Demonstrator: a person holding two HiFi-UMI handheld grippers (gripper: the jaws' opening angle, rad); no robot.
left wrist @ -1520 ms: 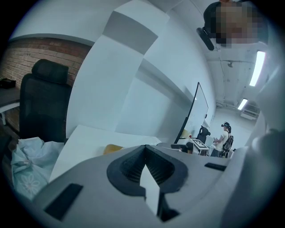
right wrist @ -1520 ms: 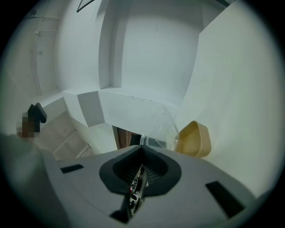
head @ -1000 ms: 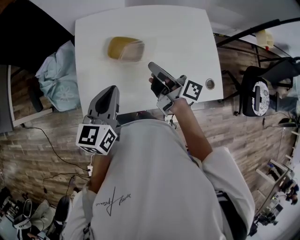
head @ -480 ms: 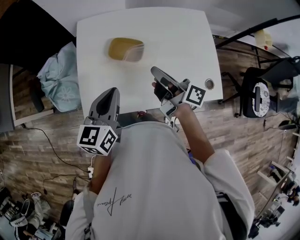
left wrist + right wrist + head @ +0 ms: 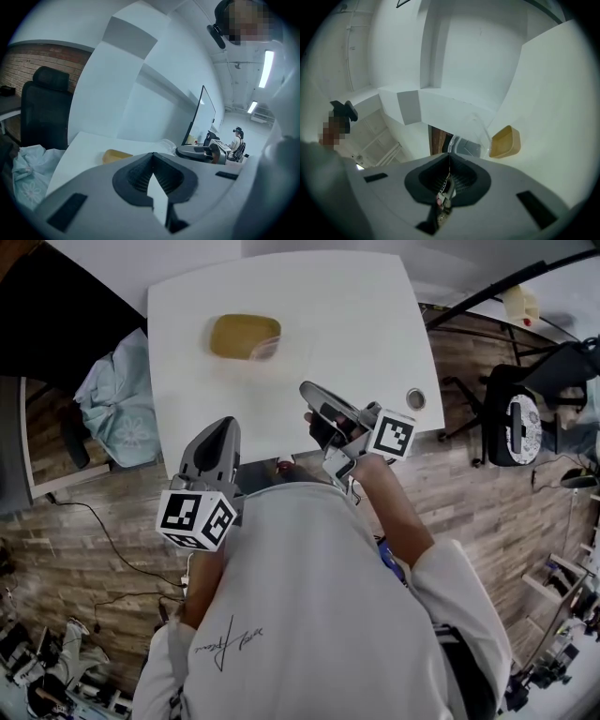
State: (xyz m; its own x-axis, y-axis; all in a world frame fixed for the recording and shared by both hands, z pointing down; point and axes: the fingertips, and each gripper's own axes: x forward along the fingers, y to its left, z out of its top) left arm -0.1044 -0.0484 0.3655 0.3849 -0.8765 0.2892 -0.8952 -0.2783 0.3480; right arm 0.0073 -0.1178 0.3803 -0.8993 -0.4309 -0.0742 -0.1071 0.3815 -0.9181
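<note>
A yellow tub (image 5: 244, 336) (image 5: 117, 155) (image 5: 505, 140) sits at the far left of the white table (image 5: 356, 315), with a clear plastic piece (image 5: 270, 343) (image 5: 471, 133) against its right side. My right gripper (image 5: 306, 388) (image 5: 450, 155) hovers over the table's front part, pointing toward the tub, jaws shut. A small dark bit with red shows in the gap behind its tips; I cannot tell what it is. My left gripper (image 5: 224, 422) (image 5: 152, 154) is held at the table's front edge, jaws shut on nothing. The right gripper (image 5: 201, 152) also appears in the left gripper view.
A black office chair (image 5: 44, 108) with a pale blue cloth (image 5: 112, 399) stands left of the table. A round grommet (image 5: 414, 397) sits at the table's right front corner. Another chair (image 5: 520, 427) is on the wooden floor to the right. A person (image 5: 236, 140) stands far off.
My right gripper has drawn back a little toward the table's front edge, and the tub looks slightly farther in its view. The left gripper stays put.
</note>
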